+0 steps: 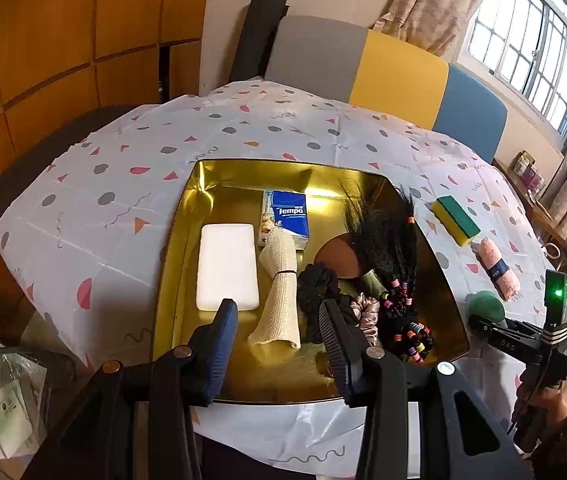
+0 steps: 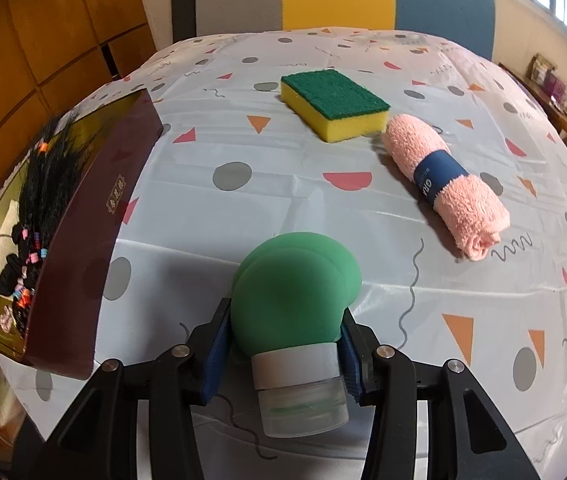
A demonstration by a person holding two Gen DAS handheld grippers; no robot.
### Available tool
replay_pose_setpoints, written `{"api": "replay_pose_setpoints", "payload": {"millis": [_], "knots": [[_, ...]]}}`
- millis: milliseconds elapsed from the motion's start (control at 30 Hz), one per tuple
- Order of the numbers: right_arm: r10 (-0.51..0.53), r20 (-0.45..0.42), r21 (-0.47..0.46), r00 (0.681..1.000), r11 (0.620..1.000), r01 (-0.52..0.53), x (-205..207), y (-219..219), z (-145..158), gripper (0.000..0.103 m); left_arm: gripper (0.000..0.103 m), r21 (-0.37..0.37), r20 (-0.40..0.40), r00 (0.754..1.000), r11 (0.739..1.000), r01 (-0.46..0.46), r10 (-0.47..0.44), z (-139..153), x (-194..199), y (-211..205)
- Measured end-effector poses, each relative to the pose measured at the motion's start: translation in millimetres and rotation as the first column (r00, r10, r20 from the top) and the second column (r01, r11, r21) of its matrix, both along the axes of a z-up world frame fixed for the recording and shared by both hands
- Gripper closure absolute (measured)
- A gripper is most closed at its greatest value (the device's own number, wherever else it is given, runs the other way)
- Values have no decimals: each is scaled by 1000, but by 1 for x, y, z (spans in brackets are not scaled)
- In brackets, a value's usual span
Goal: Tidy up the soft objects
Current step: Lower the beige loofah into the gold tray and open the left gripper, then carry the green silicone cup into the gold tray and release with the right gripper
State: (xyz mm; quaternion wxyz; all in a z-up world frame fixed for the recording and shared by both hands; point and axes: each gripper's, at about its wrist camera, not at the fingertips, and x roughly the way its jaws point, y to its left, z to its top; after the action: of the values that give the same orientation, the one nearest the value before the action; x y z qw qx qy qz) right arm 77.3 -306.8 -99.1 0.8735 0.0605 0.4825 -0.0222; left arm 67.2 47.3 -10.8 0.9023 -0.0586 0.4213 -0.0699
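My left gripper [image 1: 277, 316] hangs open over the near side of the gold tray [image 1: 187, 216], with nothing between its fingers. Inside the tray lie a white foam block [image 1: 227, 266], a blue tissue pack [image 1: 285, 216], a tied beige cloth [image 1: 279, 292], a black scrunchie [image 1: 317, 284], a pink scrunchie [image 1: 367, 308], a brown round pad [image 1: 341, 258] and a black beaded hairpiece [image 1: 387, 240]. My right gripper [image 2: 285, 316] is shut on a soft green squeeze bottle [image 2: 295, 296], just right of the tray's maroon wall [image 2: 83, 256]. A yellow-green sponge [image 2: 333, 106] and a rolled pink towel [image 2: 447, 184] lie on the tablecloth beyond.
The patterned tablecloth [image 2: 303, 184] covers a round table. A grey, yellow and blue bench back [image 1: 383, 68] stands behind it, with wooden cabinets on the left. Plastic bags [image 1: 7, 404] lie off the table's near left edge. A person's hand [image 1: 543, 400] holds the right gripper.
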Motion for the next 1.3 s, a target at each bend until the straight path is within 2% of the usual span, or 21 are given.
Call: {"api": "replay_pose_setpoints", "payload": {"millis": [333,600,767,967,1167,1300], "knots": [[-20,22,17,1000,1000,19,-2,2,15,55,60,4,2,1000,1000,-1,1,0,-4,5],[42,114,50,993,998,-47,-3,28,60,55,60,1,-1,1000,1000,-12,12,-1,-5,11],[138,161,87,977,984,-154,2,65,88,55,60,1,-2,1000,1000,-23,23,-2,-5,15],[294,186,113,937,941,-318,10,131,106,55,60,8,8,999,999,-41,40,0,-6,23],[416,151,104,897,896,-433,28,198,97,55,60,3,5,998,998,-61,61,0,-7,33],[432,99,108,896,891,-441,43,219,79,55,60,4,4,998,998,-68,68,-1,-8,38]]}}
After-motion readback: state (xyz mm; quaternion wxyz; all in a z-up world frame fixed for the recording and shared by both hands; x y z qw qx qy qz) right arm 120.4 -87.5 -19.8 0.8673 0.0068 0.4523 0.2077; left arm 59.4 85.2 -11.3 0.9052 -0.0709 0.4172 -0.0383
